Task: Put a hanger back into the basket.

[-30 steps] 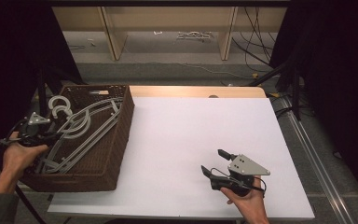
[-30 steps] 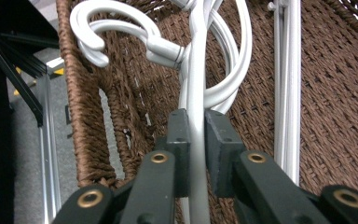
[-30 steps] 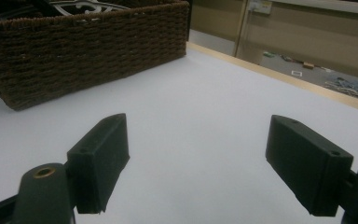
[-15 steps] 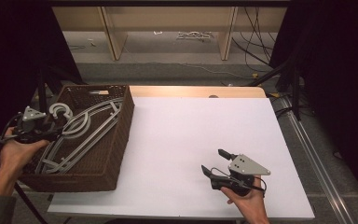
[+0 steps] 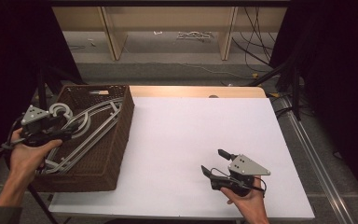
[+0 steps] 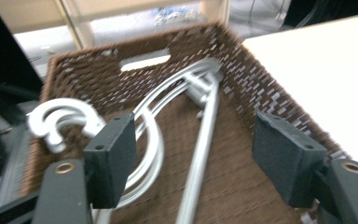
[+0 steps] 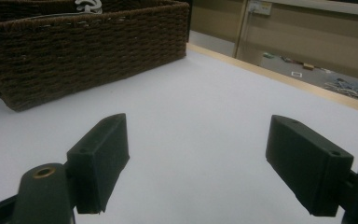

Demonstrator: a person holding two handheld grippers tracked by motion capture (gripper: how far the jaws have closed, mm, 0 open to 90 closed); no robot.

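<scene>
A brown wicker basket (image 5: 121,140) stands at the table's left and holds grey plastic hangers (image 5: 93,125). My left gripper (image 5: 71,128) hovers over the basket's left side, pointing across it. Its jaws have just been opening and now stand open, with no pad touching anything. In the left gripper view the hangers (image 6: 205,130) lie below and between the pads (image 6: 112,158), and a white hook (image 6: 60,119) curls at the left. My right gripper (image 5: 212,160) rests low over the white table (image 5: 191,130) near the front right, open and with nothing between its fingers (image 7: 98,158).
In the right gripper view the basket's woven wall (image 7: 84,46) rises at the far left of the white tabletop (image 7: 191,102). A wooden strip (image 5: 196,91) edges the table's far side. Shelving and cables stand on the floor beyond.
The left gripper's jaws have gone from shut to open and the hand has lifted a little over the basket. The hangers stay in the basket. The right hand has not moved.
</scene>
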